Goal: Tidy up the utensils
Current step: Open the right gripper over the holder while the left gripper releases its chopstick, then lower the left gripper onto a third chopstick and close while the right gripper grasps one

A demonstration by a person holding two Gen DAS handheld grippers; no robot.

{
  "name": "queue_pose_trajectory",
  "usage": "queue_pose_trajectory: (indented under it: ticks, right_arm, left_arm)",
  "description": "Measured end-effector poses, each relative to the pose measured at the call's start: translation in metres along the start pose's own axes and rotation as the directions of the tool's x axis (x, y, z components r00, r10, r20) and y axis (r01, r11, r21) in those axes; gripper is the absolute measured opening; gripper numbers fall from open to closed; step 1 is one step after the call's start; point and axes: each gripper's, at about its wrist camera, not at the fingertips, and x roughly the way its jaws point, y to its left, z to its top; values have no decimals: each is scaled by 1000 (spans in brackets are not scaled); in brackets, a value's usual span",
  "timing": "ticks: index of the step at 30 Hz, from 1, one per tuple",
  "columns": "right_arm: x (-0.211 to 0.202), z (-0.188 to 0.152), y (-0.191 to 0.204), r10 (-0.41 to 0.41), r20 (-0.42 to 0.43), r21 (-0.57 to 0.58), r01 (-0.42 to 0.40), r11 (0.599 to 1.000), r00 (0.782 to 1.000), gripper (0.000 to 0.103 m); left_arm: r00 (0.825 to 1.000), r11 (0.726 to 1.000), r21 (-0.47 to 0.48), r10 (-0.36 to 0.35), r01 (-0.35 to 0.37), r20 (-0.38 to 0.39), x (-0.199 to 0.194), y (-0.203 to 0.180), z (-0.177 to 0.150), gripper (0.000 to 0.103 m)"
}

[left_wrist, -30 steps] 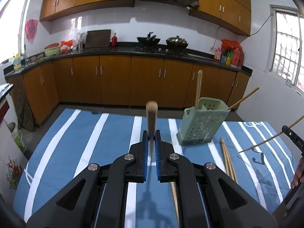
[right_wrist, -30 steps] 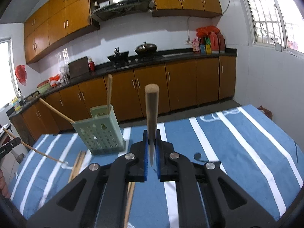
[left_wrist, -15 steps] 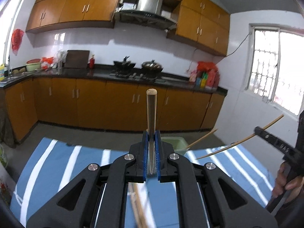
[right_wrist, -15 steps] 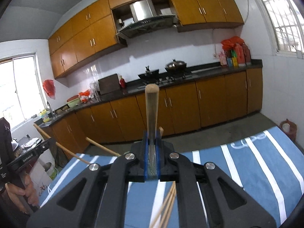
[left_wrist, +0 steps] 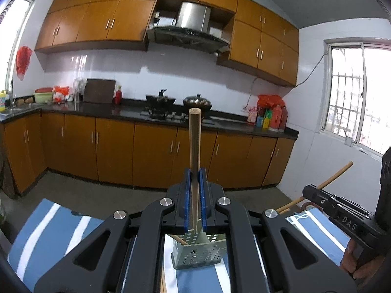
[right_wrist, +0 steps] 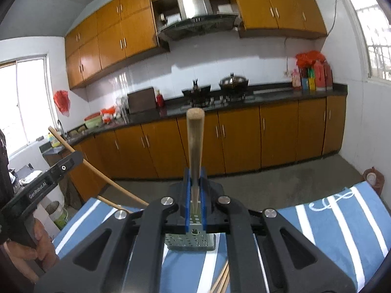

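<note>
With one chopstick [left_wrist: 194, 156] clamped in the left gripper [left_wrist: 194, 195] and another chopstick [right_wrist: 194, 146] in the right gripper [right_wrist: 194, 193], both raised above the green perforated holder [left_wrist: 198, 254] on the striped cloth [right_wrist: 342, 219], a collision of sticks or a missed slot is judged possible.

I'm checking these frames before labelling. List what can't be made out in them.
- Green utensil holder: left wrist view, its top and sides hidden by the left gripper; what it holds can't be counted.
- Loose chopsticks: right wrist view, cut off by the bottom edge and the right gripper.
- Bottles on the counter: too small to read.
</note>
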Motion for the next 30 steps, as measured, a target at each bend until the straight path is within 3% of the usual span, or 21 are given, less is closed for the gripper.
queue_pose_trajectory:
  ticks: [6, 13, 16, 18, 19, 20, 30]
  right_arm:
    - [40, -11, -3, 3, -92, 12, -2, 1000, 996, 8]
    - [58, -22, -8, -4, -129, 27, 7, 1000, 992, 10]
    - [55, -23, -11, -3, -120, 30, 7, 1000, 993, 15]
    - [50, -23, -11, -11, -107, 28, 14, 1000, 994, 21]
    - [48, -23, -12, -11, -103, 30, 14, 999, 995, 21]
    - [45, -22, -12, -11, -97, 34, 14, 999, 995, 21]
    - [-10, -25, -25, -52, -18, 44, 52, 998, 999, 24]
  left_arm:
    - [998, 1000, 10, 12, -11, -56, 23, 2, -19, 7]
    - [993, 1000, 2, 11, -11, -116, 35, 6, -27, 7]
    - [993, 1000, -12, 9, -10, -119, 34, 6, -26, 9]
    - [993, 1000, -11, 14, -15, -114, 32, 6, -25, 21]
    - [994, 1000, -11, 17, -18, -105, 29, 6, -24, 32]
    - [995, 1000, -11, 19, -21, -98, 27, 6, -23, 35]
    - [998, 999, -34, 40, -42, -53, -11, 17, -14, 35]
